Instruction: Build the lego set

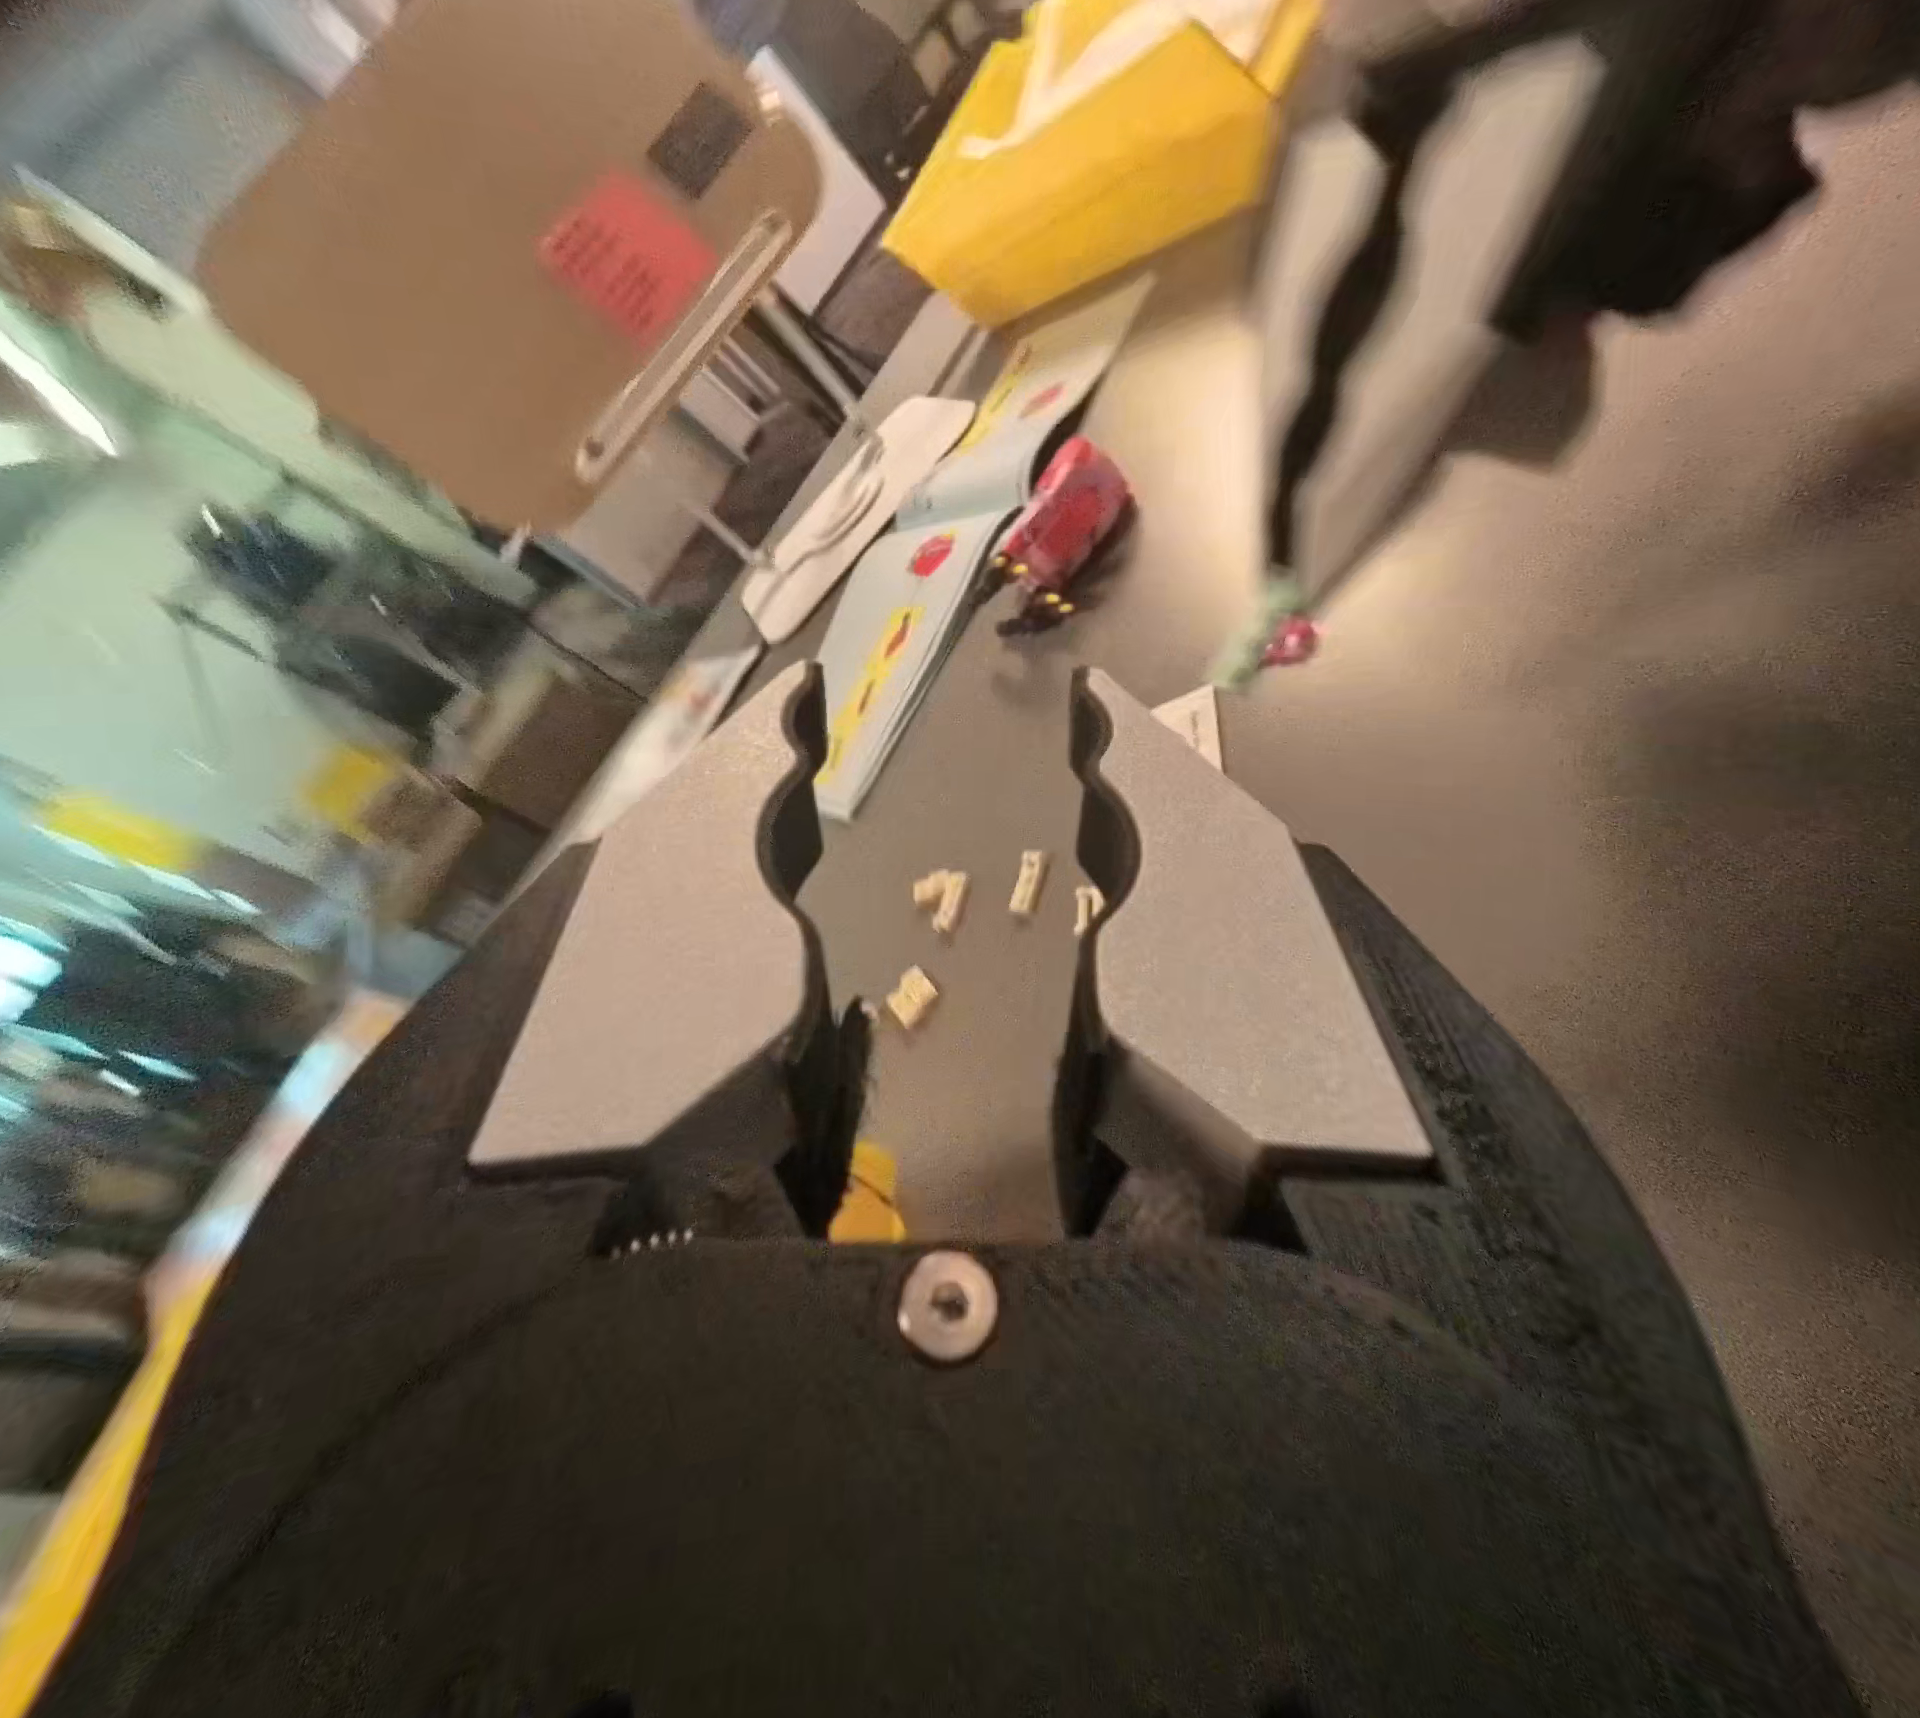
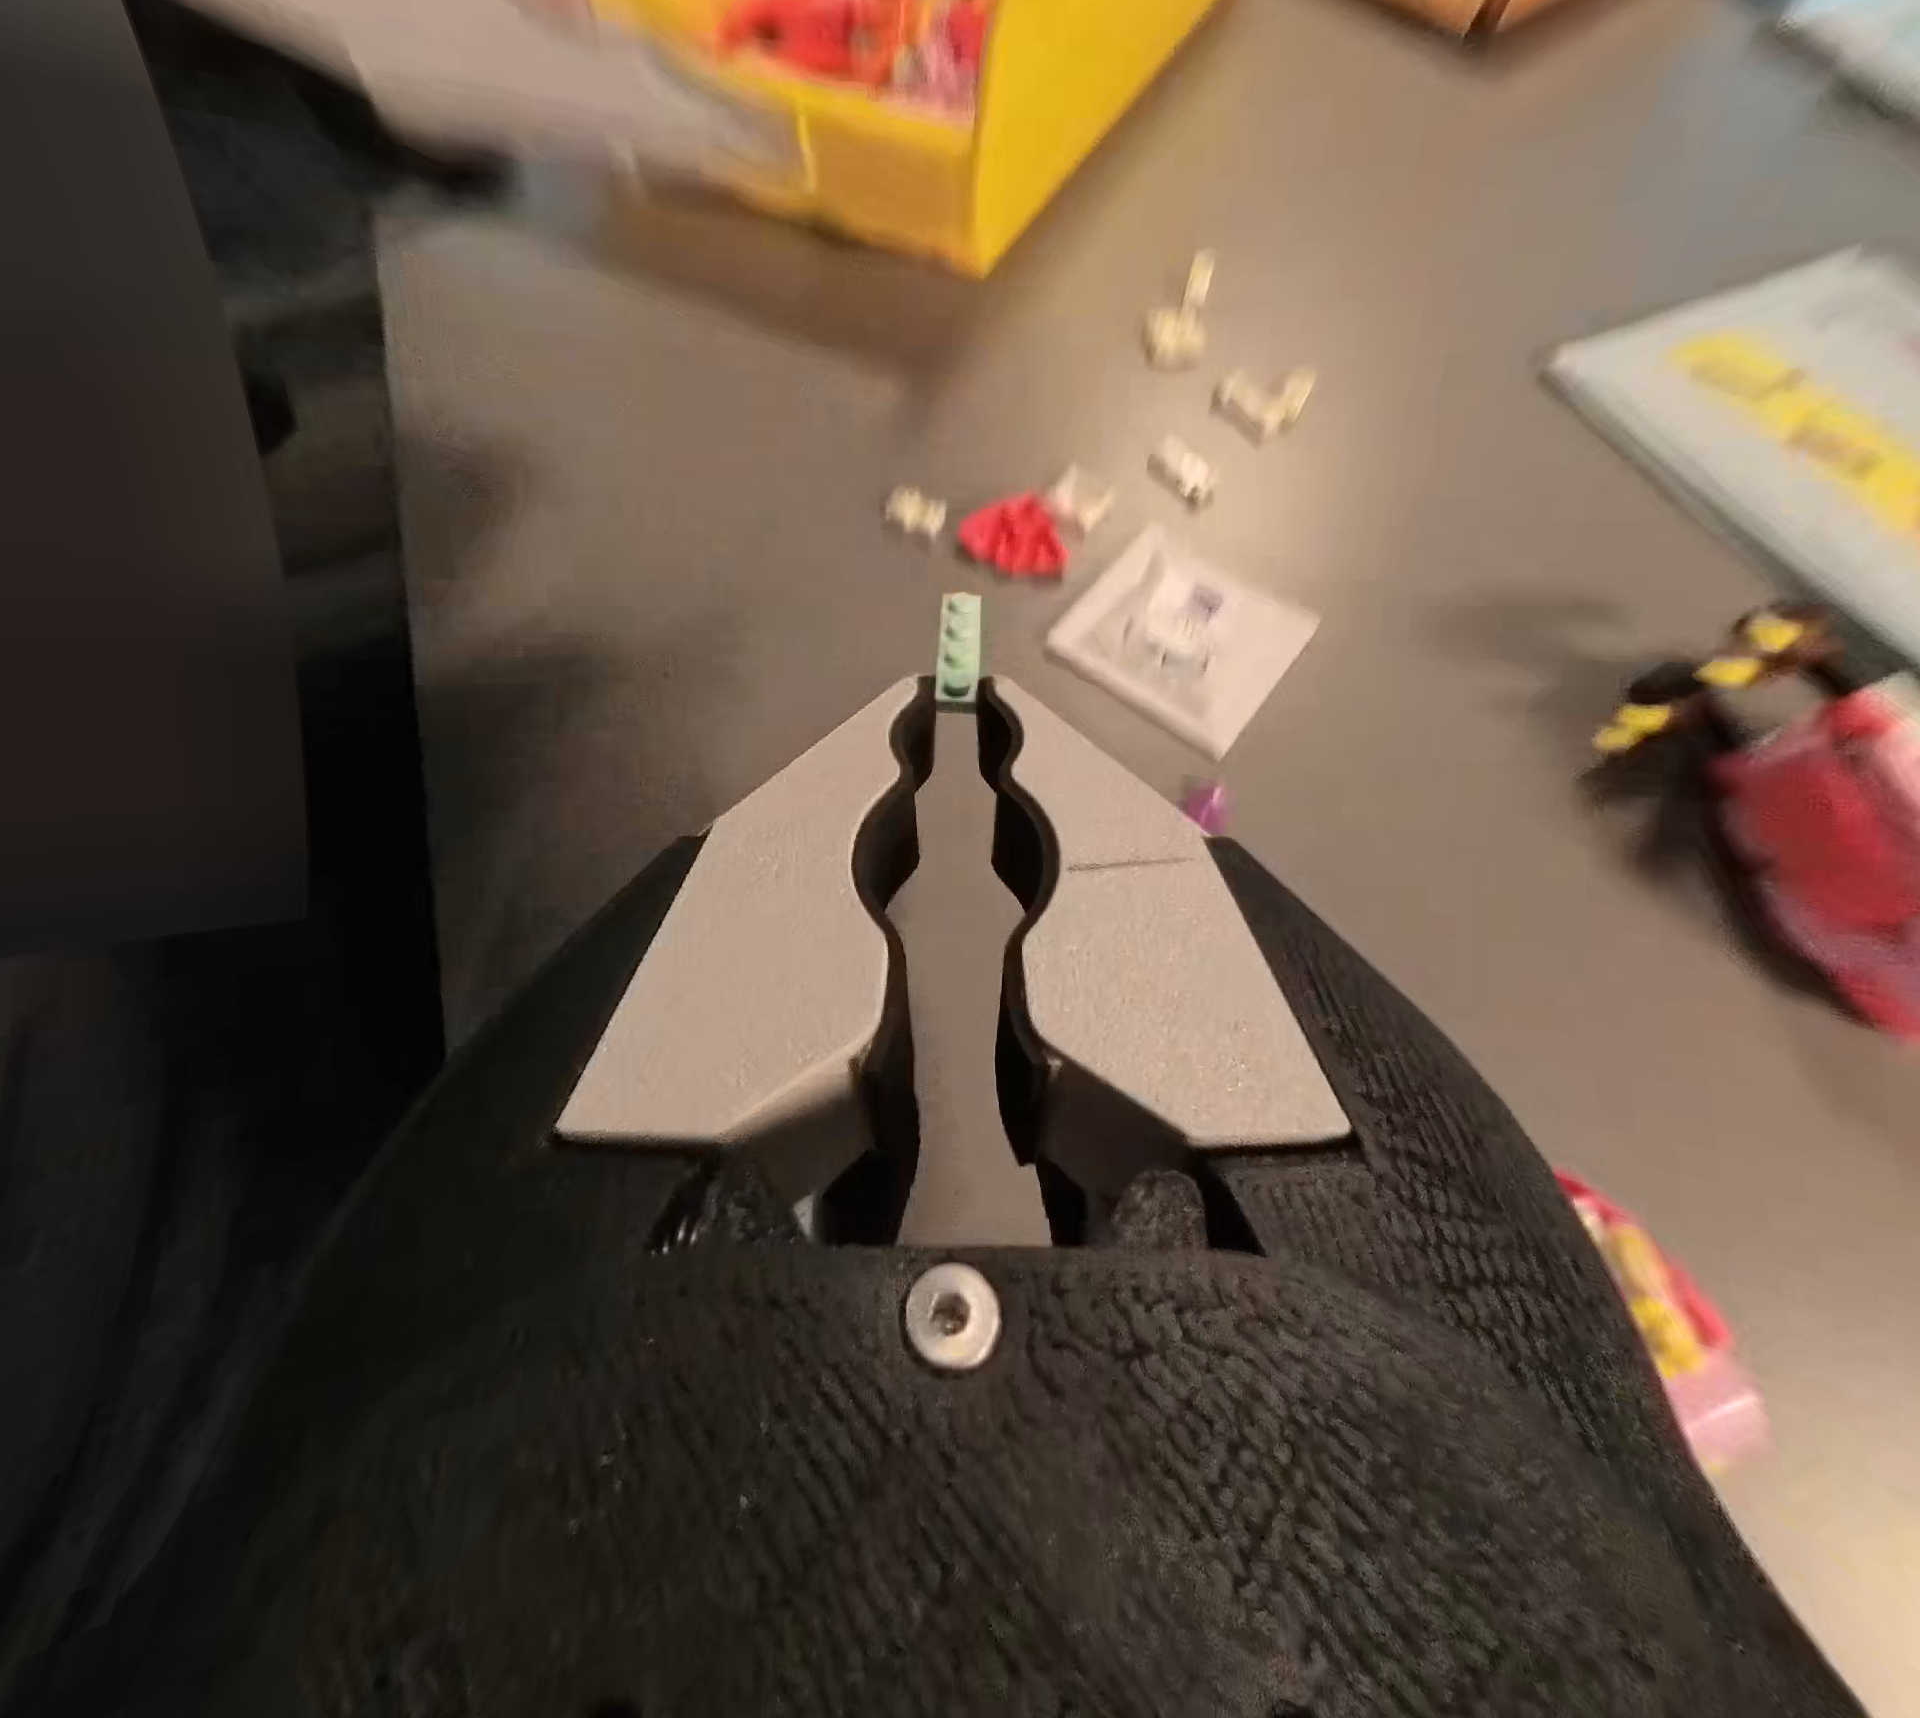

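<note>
right gripper [image 2: 958,694] is pinching a thin light-green studded brick [image 2: 960,658] at its fingertips, brick sticking out forward above the grey table [image 2: 665,525]. left gripper [image 1: 948,700] is hovering with jaws spread wide, gripping nothing, over small cream pieces [image 1: 940,899]. red brick pile [image 2: 1010,534] and white tray [image 2: 1184,635] are lying just ahead.

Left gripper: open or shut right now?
Open. The left gripper has its grey fingers spread wide, nothing between them; bare table and small cream bricks show through the gap.
</note>
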Available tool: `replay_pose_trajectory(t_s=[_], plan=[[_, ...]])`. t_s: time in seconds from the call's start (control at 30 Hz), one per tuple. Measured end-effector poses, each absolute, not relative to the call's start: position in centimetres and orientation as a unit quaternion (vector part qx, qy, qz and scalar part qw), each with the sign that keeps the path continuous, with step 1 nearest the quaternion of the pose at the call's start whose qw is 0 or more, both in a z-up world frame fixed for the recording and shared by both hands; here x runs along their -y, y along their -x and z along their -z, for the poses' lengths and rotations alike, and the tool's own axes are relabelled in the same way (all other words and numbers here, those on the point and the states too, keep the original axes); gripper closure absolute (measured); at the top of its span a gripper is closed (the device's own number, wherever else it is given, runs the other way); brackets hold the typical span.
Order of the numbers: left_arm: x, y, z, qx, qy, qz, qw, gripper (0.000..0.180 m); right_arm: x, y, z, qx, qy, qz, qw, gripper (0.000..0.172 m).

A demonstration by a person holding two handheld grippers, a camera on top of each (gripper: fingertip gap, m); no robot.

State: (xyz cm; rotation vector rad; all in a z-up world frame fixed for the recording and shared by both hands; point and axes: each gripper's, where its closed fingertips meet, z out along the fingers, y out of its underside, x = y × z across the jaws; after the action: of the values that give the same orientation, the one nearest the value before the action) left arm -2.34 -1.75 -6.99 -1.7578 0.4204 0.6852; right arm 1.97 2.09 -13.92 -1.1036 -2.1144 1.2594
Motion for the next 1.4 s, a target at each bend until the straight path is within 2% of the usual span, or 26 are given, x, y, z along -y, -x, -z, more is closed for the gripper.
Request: replay_pose_trajectory(t_s=[0.2, 0.27, 0.37, 0.47, 0.63, 0.7, 0.8, 0.87, 0.93, 0.97, 1.03, 1.17, 1.27, 1.4], plan=[[11.1, 7.7, -0.5, 0.032, 0.710, -0.242, 0.660, 0.138, -3.0, -3.3, 18.5, 0.812, 0.396, -0.398, 0.161, 0.165], [14.1, 9.8, -1.5, 0.080, 0.706, -0.263, 0.652, 0.140, -3.0, -3.3, 19.1, 0.826, 0.384, -0.381, 0.158, 0.165], [17.2, 12.3, -1.3, 0.116, 0.726, -0.275, 0.619, 0.153, -3.0, -3.1, 19.4, 0.835, 0.379, -0.366, 0.157, 0.165], [18.3, 13.9, 0.3, 0.132, 0.768, -0.250, 0.575, 0.153, -3.0, -3.1, 19.5, 0.843, 0.373, -0.357, 0.153, 0.163], [18.8, 16.8, 4.4, 0.153, 0.850, -0.188, 0.468, 0.143, -2.8, -3.5, 19.3, 0.839, 0.384, -0.360, 0.136, 0.123], [18.3, 17.1, 5.7, 0.149, 0.871, -0.137, 0.449, 0.141, -2.7, -3.5, 18.6, 0.835, 0.372, -0.376, 0.154, 0.112], [17.4, 17.6, 7.2, 0.141, 0.891, -0.074, 0.426, 0.143, -2.4, -3.3, 14.8, 0.799, 0.314, -0.455, 0.236, 0.112], [16.7, 17.5, 8.5, 0.120, 0.910, -0.038, 0.396, 0.150, -5.3, -1.6, 11.4, 0.737, 0.307, -0.464, 0.384, 0.111], [16.4, 17.0, 10.6, 0.086, 0.938, -0.002, 0.337, 0.163, -11.0, -0.6, 7.9, 0.643, 0.323, -0.397, 0.569, 0.115], [16.3, 17.0, 11.5, 0.074, 0.948, 0.011, 0.308, 0.164, -13.4, -1.1, 6.3, 0.594, 0.321, -0.362, 0.643, 0.121], [15.6, 17.2, 13.0, 0.050, 0.961, 0.025, 0.272, 0.169, -16.5, -2.7, 3.9, 0.503, 0.309, -0.321, 0.740, 0.129], [14.8, 19.8, 14.7, 0.019, 0.978, -0.004, 0.207, 0.170, -20.5, -3.8, 3.8, 0.442, 0.354, -0.258, 0.783, 0.118], [13.8, 22.7, 14.9, 0.022, 0.980, -0.029, 0.194, 0.170, -22.1, -3.7, 4.8, 0.434, 0.387, -0.253, 0.773, 0.118], [12.6, 24.2, 15.2, 0.038, 0.980, 0.010, 0.194, 0.166, -23.5, -3.8, 5.4, 0.420, 0.419, -0.258, 0.763, 0.119]])
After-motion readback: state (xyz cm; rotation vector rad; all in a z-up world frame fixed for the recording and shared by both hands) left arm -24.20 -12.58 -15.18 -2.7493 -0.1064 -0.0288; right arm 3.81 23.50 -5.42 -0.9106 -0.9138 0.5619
